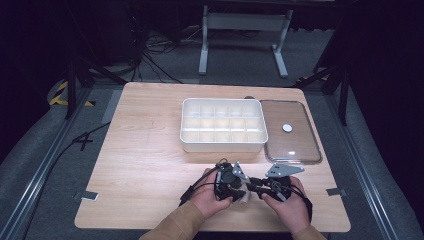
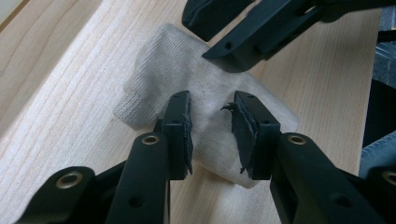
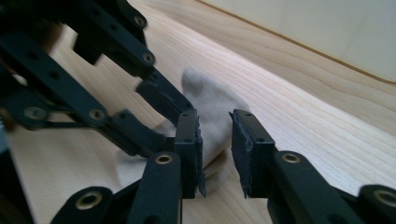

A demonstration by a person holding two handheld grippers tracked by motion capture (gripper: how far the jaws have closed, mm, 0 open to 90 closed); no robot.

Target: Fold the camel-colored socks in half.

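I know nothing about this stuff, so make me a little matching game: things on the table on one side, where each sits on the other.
Things:
1. white divided tray
2. clear lid
3. folded grey cloth
4. small white disc

Places:
A. resting on the lid
B. near edge, between both tongs
C. middle of the table
D. right of the tray

Pairs: 1-C, 2-D, 3-B, 4-A
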